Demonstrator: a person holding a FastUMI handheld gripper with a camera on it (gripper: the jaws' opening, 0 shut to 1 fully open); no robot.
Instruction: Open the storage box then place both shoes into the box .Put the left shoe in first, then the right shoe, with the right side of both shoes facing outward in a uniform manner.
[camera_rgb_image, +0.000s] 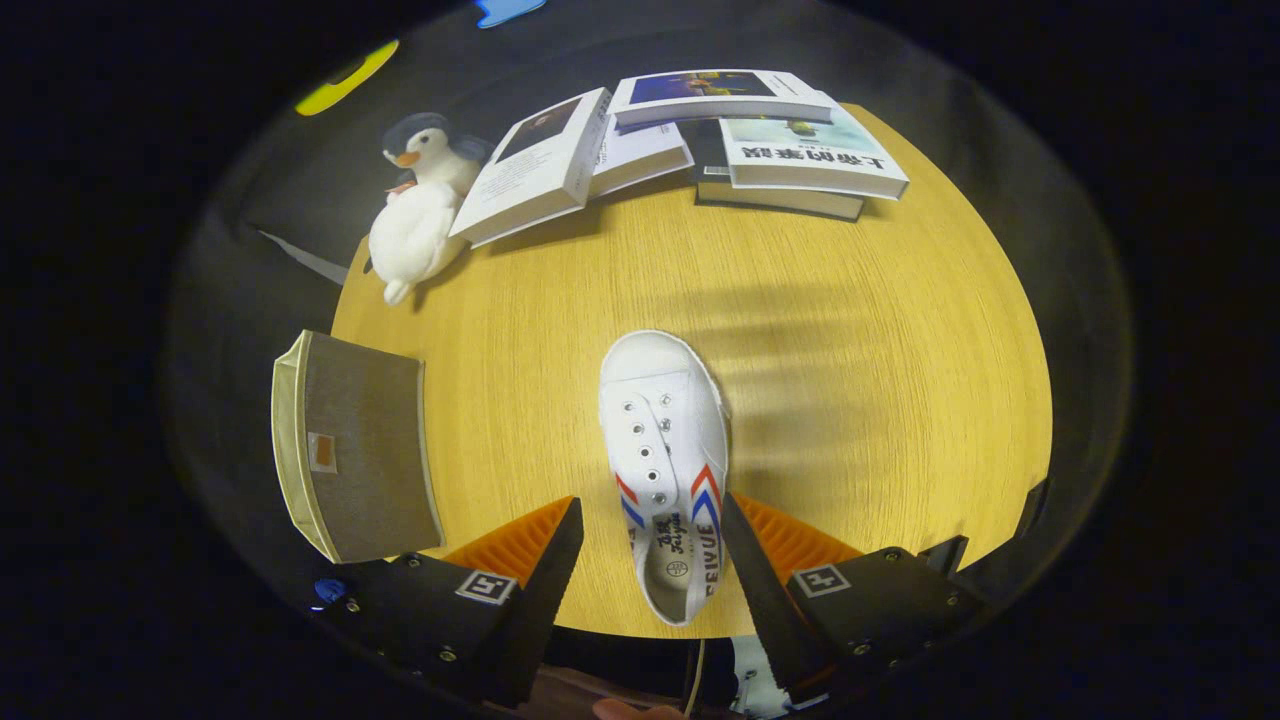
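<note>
Straddling one shoe (668, 470), parted gripper (652, 530) fingers; one storage box (352, 445) alongside.

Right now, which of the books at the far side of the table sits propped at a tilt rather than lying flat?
The white-covered book beside the plush penguin leans on a neighbouring book; the others lie flat in a stack. The open claw straddles the white shoe.

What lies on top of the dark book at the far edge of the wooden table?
A pale-covered book lies on the dark book, covering most of its cover. The gripper is open, fingers either side of the white canvas shoe.
</note>
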